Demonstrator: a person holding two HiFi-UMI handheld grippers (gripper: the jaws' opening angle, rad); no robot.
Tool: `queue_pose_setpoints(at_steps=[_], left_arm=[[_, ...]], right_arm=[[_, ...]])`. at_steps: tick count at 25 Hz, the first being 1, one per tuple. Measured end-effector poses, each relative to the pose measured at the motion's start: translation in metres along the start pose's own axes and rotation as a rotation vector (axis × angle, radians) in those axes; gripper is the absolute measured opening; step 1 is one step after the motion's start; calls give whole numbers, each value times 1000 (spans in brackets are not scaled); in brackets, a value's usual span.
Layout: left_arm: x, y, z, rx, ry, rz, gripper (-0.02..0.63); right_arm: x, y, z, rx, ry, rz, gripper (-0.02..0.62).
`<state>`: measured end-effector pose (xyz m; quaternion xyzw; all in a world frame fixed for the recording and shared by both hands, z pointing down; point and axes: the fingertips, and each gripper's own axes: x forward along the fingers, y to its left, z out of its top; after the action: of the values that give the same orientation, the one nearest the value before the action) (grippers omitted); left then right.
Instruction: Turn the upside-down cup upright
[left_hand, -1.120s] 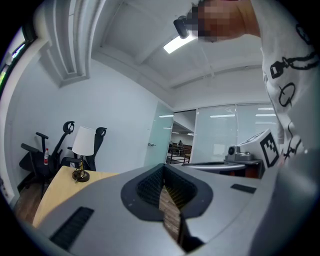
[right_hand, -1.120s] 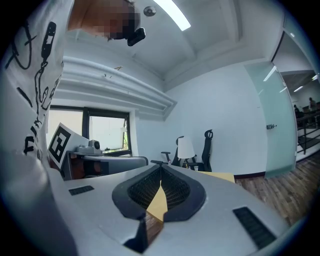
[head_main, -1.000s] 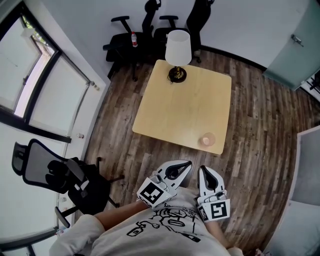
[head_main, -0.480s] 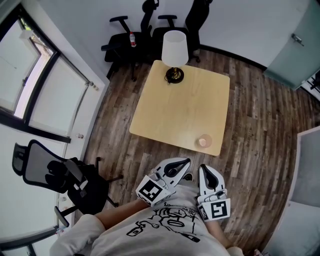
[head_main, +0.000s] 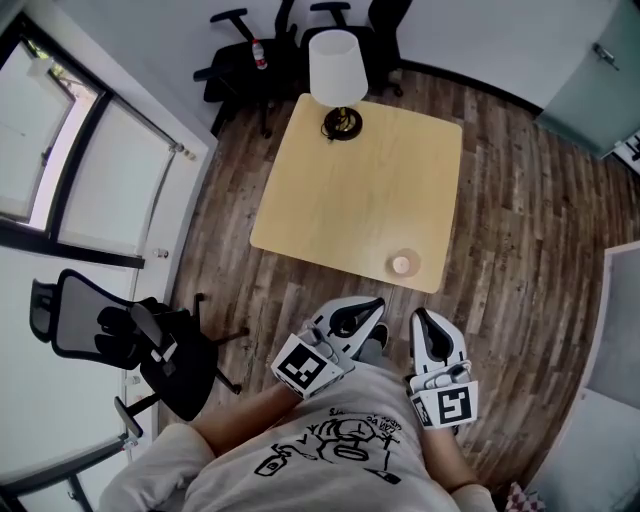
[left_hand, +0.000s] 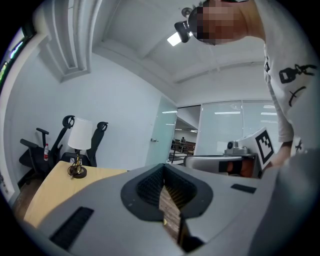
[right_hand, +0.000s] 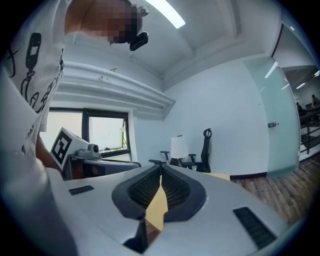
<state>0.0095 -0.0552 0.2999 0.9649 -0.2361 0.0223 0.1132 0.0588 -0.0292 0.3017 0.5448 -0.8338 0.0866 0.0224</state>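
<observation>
**Both grippers closed and empty, short of the table**

From the head view, the small pale cup (head_main: 403, 265) stands near the corner of the wooden table (head_main: 340, 190) closest to the person, well apart from both grippers. A white-shaded lamp (head_main: 334, 68) occupies the far edge. The left gripper (head_main: 376, 303) and right gripper (head_main: 420, 316) are held near the person's body over the plank floor (head_main: 520, 230). A black office chair (head_main: 110, 335) stands by the window.

In the left gripper view, the jaws meet with nothing between them; the lamp and table lie ahead to the left.

In the right gripper view, the jaws are likewise pressed together and empty.
</observation>
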Motion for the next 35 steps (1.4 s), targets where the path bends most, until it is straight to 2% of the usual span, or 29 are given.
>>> queue_pose_setpoints(at_steps=[9, 16, 31, 35], left_arm=[[22, 16, -38, -12, 28, 4, 9], [30, 36, -77, -35, 86, 11, 9], [51, 63, -157, -83, 141, -10, 9], [60, 61, -172, -78, 141, -19, 9]], right_arm=[[13, -24, -45, 22, 20, 11, 26], [24, -42, -82, 32, 41, 8, 26], [45, -54, -156, 37, 67, 16, 28], [45, -60, -170, 50, 59, 0, 56]])
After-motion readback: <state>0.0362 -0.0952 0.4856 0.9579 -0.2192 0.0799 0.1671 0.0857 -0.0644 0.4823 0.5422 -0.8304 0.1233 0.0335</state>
